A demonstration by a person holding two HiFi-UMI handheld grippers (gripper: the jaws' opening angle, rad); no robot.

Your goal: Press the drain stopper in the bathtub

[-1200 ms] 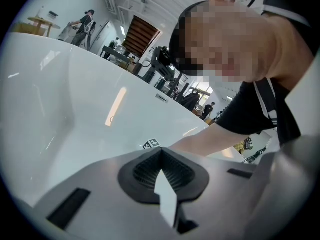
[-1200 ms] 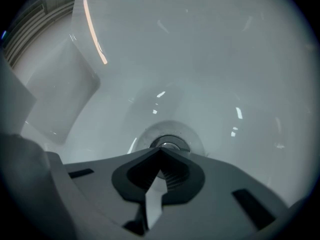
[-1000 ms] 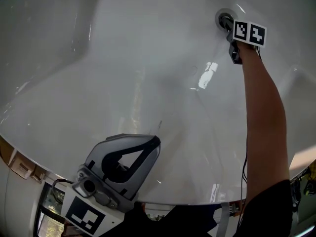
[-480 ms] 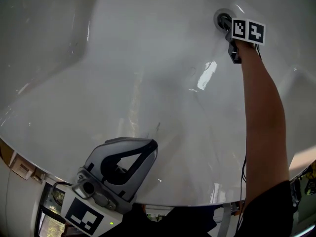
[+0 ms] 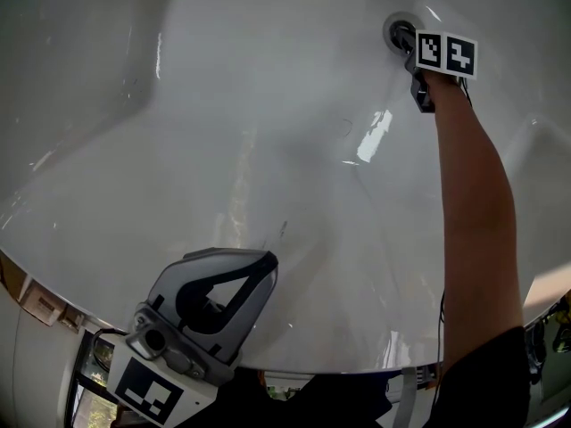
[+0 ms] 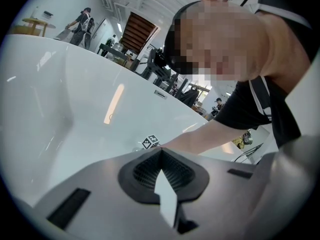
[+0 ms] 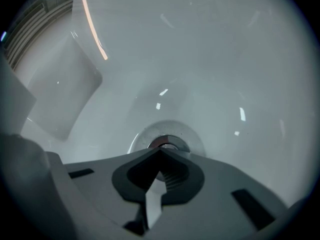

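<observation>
Pressing looks underway: right gripper [image 5: 412, 45] clenched empty, tips forming one blunt point on drain stopper [image 5: 399, 32], 1 o'clock in bathtub [image 5: 268, 105]; left gripper [image 5: 268, 264] clenched empty, parked clear at 7 o'clock

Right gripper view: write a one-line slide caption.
Right gripper, jaws closed, tips at the drain stopper in the white bathtub.

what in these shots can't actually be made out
- Drain stopper: in the right gripper view, the right gripper, jaws together, covers its near half. Whether the tips touch it, or whether it is pressed down, cannot be told.
- Head view: the marker cube hides that gripper's tips and much of the stopper.
- Left gripper view: beyond the left gripper, the room's far things are too small.
- Bathtub: cut off by every head view edge.
</observation>
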